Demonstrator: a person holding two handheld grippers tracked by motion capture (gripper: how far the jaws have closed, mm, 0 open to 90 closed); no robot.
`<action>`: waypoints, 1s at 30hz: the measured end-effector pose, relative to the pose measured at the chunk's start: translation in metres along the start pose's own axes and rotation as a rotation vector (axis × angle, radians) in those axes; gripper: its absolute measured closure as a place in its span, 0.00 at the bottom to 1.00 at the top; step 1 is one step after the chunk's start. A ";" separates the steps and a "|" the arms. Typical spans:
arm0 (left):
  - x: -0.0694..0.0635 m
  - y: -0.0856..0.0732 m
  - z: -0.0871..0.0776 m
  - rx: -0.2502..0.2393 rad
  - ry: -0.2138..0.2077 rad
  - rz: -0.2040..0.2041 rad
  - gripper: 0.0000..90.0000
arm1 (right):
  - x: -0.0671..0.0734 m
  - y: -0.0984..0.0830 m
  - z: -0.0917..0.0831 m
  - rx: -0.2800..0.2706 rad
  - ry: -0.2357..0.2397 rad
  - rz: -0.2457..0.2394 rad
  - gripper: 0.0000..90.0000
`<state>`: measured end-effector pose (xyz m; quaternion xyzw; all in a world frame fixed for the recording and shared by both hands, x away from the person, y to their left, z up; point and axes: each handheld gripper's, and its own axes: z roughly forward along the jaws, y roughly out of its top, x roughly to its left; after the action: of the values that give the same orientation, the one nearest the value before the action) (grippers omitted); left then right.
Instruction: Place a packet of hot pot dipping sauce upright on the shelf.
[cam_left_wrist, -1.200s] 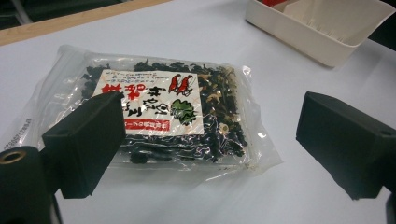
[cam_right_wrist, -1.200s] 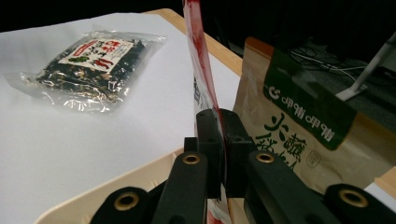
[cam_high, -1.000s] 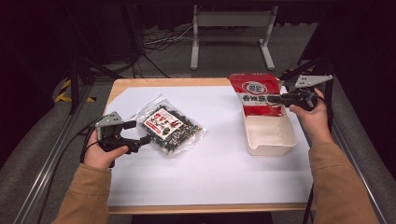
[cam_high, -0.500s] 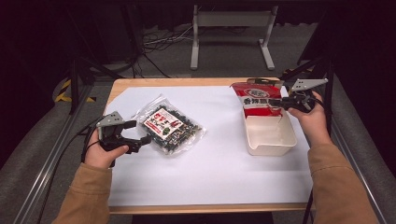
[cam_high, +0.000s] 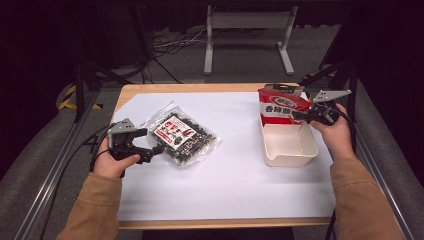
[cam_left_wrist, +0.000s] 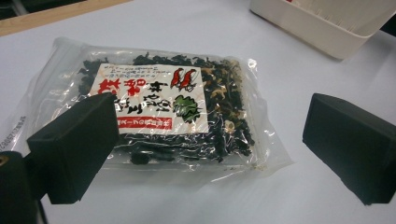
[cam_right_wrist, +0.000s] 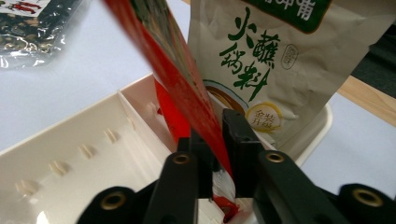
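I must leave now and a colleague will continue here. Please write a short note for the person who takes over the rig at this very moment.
Left gripper: open, jaws wide, at the near edge of the clear plastic bag of dark dried food with a red and white label; not gripping it.
Right gripper: jaws have just been opening, with the red snack pouch between them.
Things: the clear bag lies flat on the white table sheet. The red pouch stands in the far end of the cream plastic bin, beside a beige paper pouch with green print.
Done: red pouch in the bin.
Left: probably clear bag into the bin.
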<state>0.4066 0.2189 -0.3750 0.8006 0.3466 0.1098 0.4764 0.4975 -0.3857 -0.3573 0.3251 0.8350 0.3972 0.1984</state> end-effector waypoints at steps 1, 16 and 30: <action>0.001 0.000 0.000 0.009 0.005 0.001 0.04 | 0.000 0.000 -0.002 -0.020 -0.010 0.017 0.83; 0.007 -0.001 0.000 0.051 0.044 -0.001 0.04 | 0.012 -0.003 -0.038 -0.103 -0.108 0.087 0.46; 0.014 0.001 0.001 0.058 0.098 0.009 0.04 | 0.051 -0.003 -0.069 -0.080 -0.135 0.051 0.43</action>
<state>0.4180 0.2276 -0.3764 0.8092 0.3691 0.1408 0.4349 0.4197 -0.3881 -0.3216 0.3640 0.7946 0.4124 0.2572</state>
